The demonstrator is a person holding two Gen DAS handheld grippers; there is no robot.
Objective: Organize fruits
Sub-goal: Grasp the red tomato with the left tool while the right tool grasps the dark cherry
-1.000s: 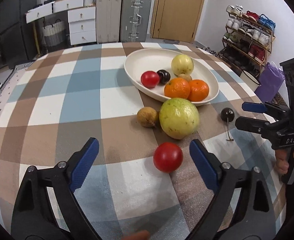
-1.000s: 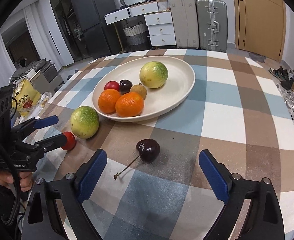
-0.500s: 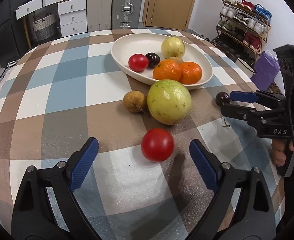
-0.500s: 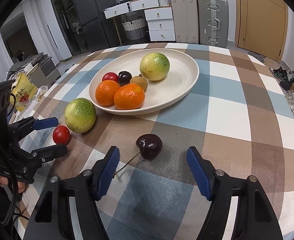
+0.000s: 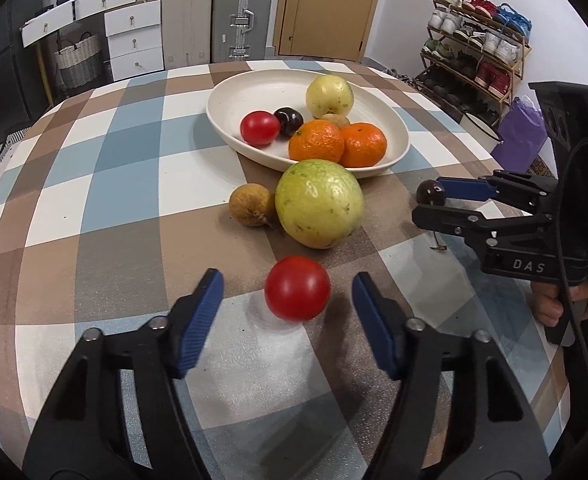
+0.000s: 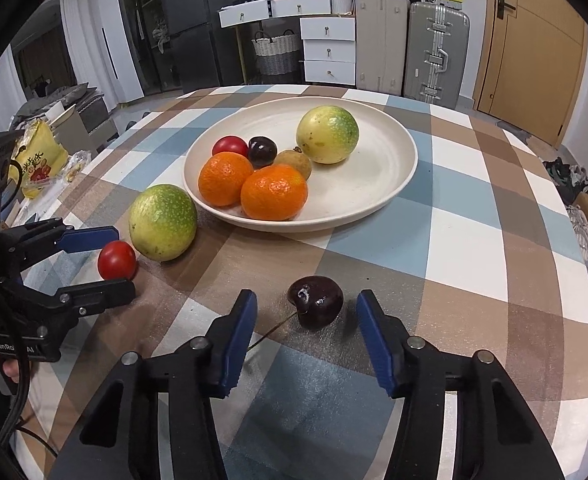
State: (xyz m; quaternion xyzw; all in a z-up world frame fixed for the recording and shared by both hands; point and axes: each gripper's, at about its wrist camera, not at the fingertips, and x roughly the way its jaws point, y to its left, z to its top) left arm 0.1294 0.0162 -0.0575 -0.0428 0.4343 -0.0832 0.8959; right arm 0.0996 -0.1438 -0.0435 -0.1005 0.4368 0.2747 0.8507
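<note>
Here, tomato [image 5: 297, 289] between open left tongs [image 5: 288, 312], cherry [image 6: 315, 301] between open right tongs [image 6: 305, 332]

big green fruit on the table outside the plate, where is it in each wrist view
Left wrist: the big green fruit sits at centre, just in front of the plate, above the loose tomato.
Right wrist: the big green fruit is at left of centre, beside the plate's left rim.
Shared landmark: the two oranges in the plate.
</note>
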